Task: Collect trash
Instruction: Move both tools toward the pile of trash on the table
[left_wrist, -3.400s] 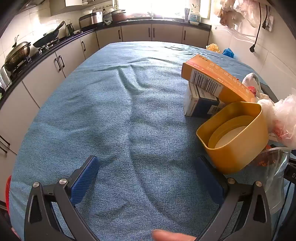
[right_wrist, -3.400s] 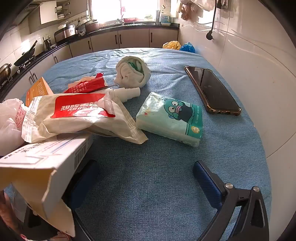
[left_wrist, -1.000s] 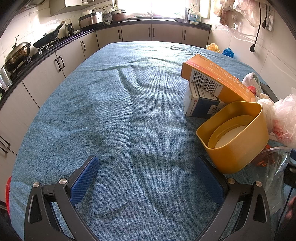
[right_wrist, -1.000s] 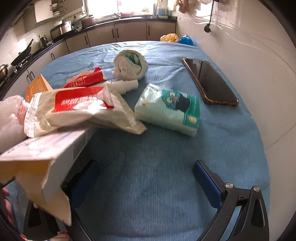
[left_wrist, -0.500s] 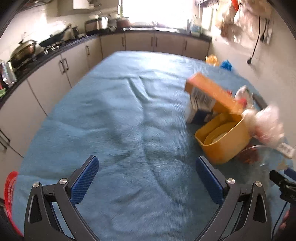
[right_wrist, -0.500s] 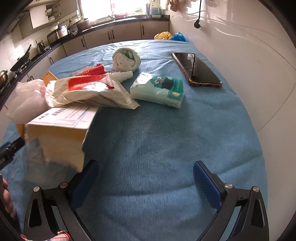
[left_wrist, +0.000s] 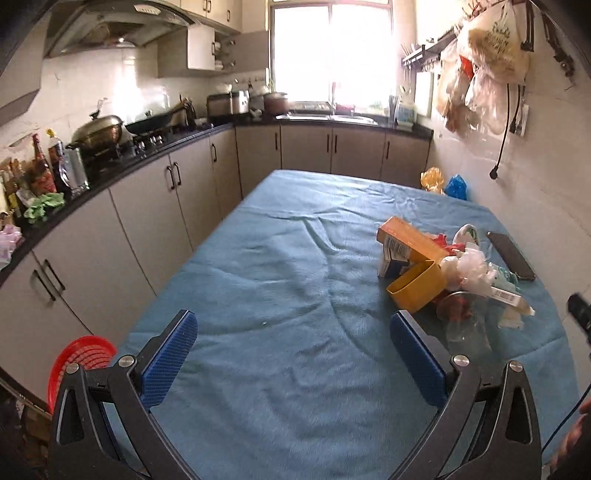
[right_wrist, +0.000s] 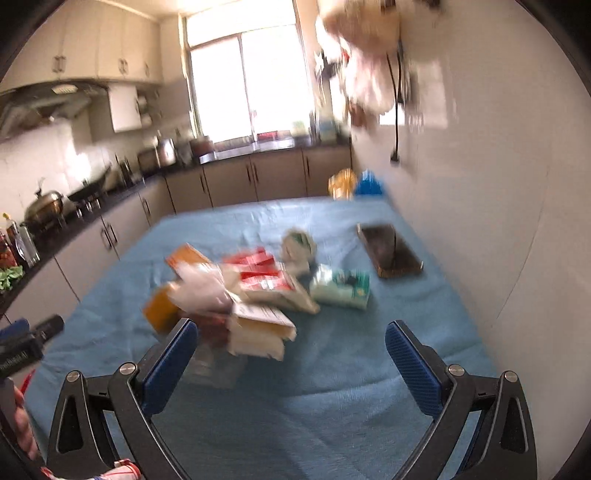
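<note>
1. Our left gripper (left_wrist: 293, 354) and right gripper (right_wrist: 291, 354) both hang spread wide and empty above the blue cloth-covered table (left_wrist: 280, 266).
2. No writing is legible; a barcode shows on the orange cardboard box (left_wrist: 410, 238).
3. The heap of wrappers and cartons (right_wrist: 236, 291) lies ahead of the right gripper, right of the left.

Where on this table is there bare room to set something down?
The left half of the blue cloth is bare, from the cabinet-side edge across to the orange box and yellow tub. The near strip in front of both hand-held grippers is free too. The wall side is crowded: trash pile, tissue pack and phone.
</note>
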